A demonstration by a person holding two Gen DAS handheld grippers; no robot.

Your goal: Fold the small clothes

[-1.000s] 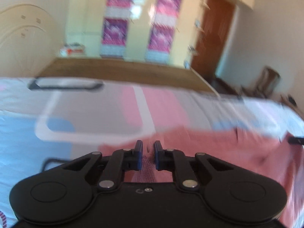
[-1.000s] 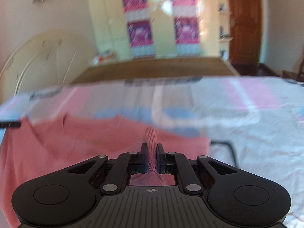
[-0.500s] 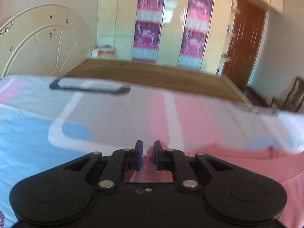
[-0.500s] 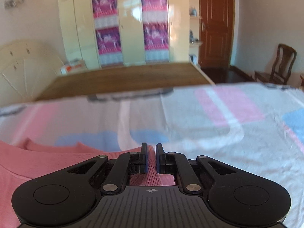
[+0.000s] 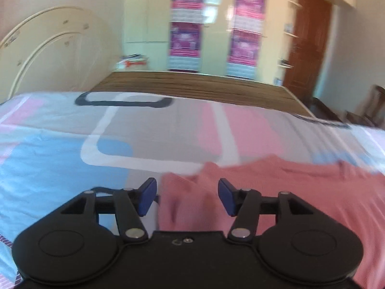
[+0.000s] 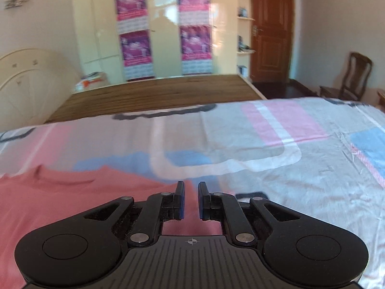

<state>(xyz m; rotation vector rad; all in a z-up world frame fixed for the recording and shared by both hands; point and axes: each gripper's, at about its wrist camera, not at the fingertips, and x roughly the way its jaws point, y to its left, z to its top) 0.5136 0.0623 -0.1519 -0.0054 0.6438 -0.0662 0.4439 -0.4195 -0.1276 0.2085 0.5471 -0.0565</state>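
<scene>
A pink garment point(image 5: 276, 187) lies spread flat on the patterned bedsheet point(image 5: 144, 130). In the left wrist view my left gripper point(image 5: 187, 196) is open wide, its blue pads on either side of the garment's left edge, which lies loose on the sheet. In the right wrist view the garment point(image 6: 60, 200) fills the lower left. My right gripper point(image 6: 191, 200) has its jaws slightly parted over the garment's right edge, and the cloth between them looks slack.
The bedsheet point(image 6: 276, 149) has pink, blue, grey and white blocks. A wooden bed board point(image 6: 154, 96) lies beyond, with a cream headboard point(image 5: 48, 57) to the left, a wardrobe with posters point(image 6: 163, 31), a brown door point(image 6: 272, 31) and a chair point(image 6: 349, 77) to the right.
Both grippers lowered the garment onto the sheet. The left gripper has opened wide and let go of the cloth. The right gripper's jaws have parted a little.
</scene>
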